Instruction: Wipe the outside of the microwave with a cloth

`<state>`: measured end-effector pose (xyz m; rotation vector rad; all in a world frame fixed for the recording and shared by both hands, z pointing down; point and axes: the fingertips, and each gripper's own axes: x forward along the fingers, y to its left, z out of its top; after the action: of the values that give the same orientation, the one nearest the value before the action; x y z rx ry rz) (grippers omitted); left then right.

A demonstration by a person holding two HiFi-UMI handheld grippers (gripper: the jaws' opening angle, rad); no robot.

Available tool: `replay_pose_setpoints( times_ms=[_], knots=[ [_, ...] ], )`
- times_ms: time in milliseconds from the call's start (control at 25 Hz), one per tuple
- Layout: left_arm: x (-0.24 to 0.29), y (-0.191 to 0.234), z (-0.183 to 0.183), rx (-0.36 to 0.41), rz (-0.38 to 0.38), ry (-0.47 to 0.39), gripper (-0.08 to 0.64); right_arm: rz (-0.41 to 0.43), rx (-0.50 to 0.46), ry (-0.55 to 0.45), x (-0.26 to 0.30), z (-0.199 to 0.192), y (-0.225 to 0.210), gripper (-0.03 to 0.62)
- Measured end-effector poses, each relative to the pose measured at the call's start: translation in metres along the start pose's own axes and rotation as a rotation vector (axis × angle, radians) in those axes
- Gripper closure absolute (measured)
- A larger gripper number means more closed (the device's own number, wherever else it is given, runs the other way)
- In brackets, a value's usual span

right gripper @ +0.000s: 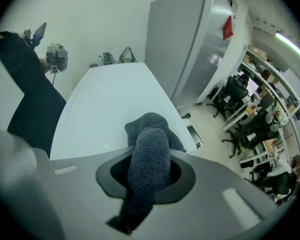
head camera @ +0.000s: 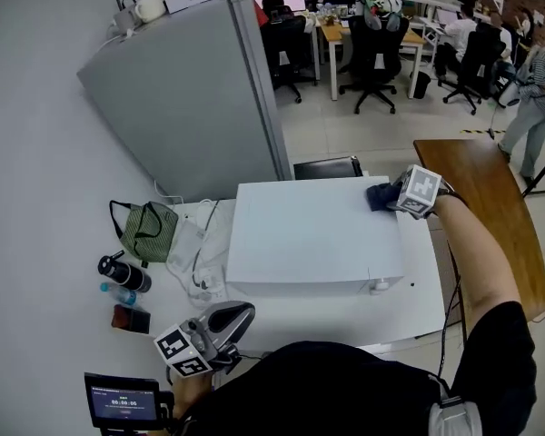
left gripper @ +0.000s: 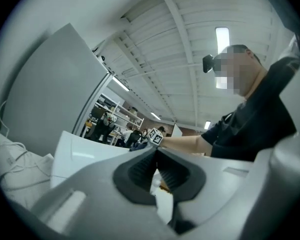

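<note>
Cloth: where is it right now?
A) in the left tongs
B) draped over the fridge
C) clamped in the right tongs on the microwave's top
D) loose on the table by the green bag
C: the right gripper view shows the dark cloth pinched in the right tongs, on top of the microwave.

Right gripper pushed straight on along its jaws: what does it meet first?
Likely the microwave top, where the cloth clamped in the right gripper rests; depth is hard to judge.
</note>
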<state>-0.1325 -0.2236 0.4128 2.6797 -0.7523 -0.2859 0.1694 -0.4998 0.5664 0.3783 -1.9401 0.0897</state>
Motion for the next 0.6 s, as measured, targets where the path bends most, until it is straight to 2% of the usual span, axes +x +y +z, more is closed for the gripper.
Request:
replay_pose_setpoints(
  times_ms=[120,200,240,320,400,480,600],
  knots=[
    [0.018,-0.01,-0.006,-0.004,-0.011,0.016,0.557,-0.032,0.024,0.002,-0.018,-0.037,-0.014,0.534],
    [0.017,-0.01,-0.008,-0.002,-0.01,0.018,0.557,-0.041,0.035,-0.052,-0.029,-0.027,-0.013,0.534],
    [0.012,-0.008,-0.007,-0.002,-0.006,0.016,0.557,-0.037,0.03,-0.104,-0.034,-0.006,-0.008,0.534],
    [-0.003,-0.001,-0.004,-0.003,0.008,-0.001,0.557,-0.001,-0.025,-0.216,-0.04,0.058,0.016,0.534],
    [-0.024,0.006,0.002,0.001,0.022,-0.026,0.557,0.06,-0.128,-0.288,-0.031,0.135,0.057,0.534],
    [-0.05,0.013,0.007,0.018,0.041,-0.038,0.557,0.118,-0.225,-0.316,-0.007,0.21,0.103,0.534],
    [-0.094,0.025,0.012,0.047,0.072,-0.026,0.557,0.157,-0.295,-0.316,0.041,0.307,0.155,0.534]
  ],
)
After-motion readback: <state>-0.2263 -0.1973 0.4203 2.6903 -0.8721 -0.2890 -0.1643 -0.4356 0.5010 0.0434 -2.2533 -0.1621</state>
